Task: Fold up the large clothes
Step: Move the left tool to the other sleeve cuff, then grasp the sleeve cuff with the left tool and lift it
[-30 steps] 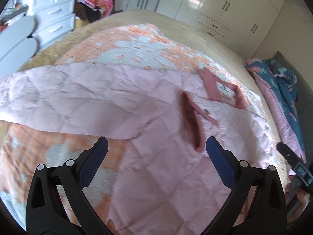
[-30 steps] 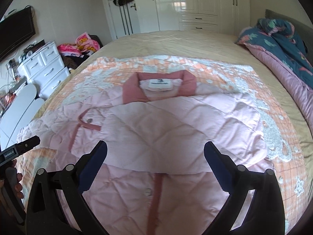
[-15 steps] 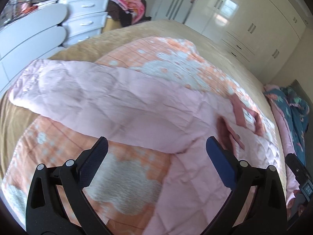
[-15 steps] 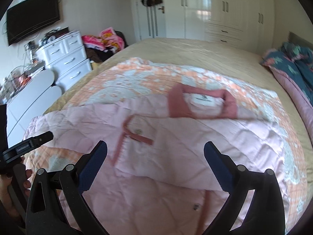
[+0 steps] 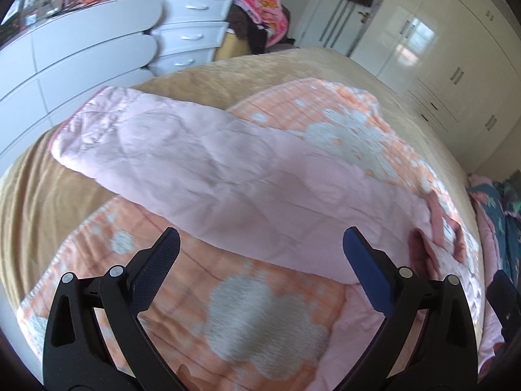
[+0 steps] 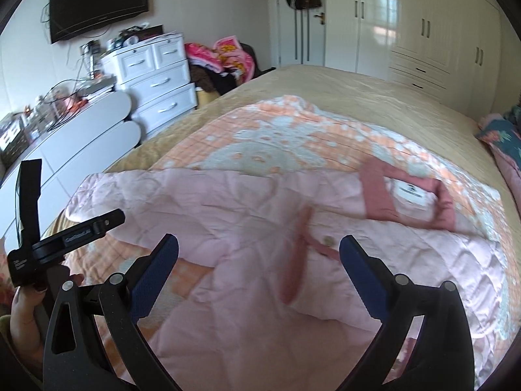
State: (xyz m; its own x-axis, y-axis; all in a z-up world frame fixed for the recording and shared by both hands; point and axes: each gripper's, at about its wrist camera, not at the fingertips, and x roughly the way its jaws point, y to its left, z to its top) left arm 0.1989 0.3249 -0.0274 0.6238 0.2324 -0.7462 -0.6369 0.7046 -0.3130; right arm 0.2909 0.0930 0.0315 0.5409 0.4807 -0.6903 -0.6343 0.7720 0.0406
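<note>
Pink quilted jacket (image 6: 260,228), spread flat on the orange patterned blanket (image 5: 260,309) atop the bed, 1 sleeve (image 5: 182,150) extended toward the drawers. My left gripper (image 5: 260,260) and right gripper (image 6: 259,260) hover above it, both spread wide, holding nothing. Judged soft, light, puffy and limp; best pinched at the sleeve cuff (image 5: 84,117), where the fabric bunches.

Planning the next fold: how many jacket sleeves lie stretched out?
1: the sleeve reaching toward the white dresser, beyond the left tongs. The other looks folded across the jacket chest.
</note>
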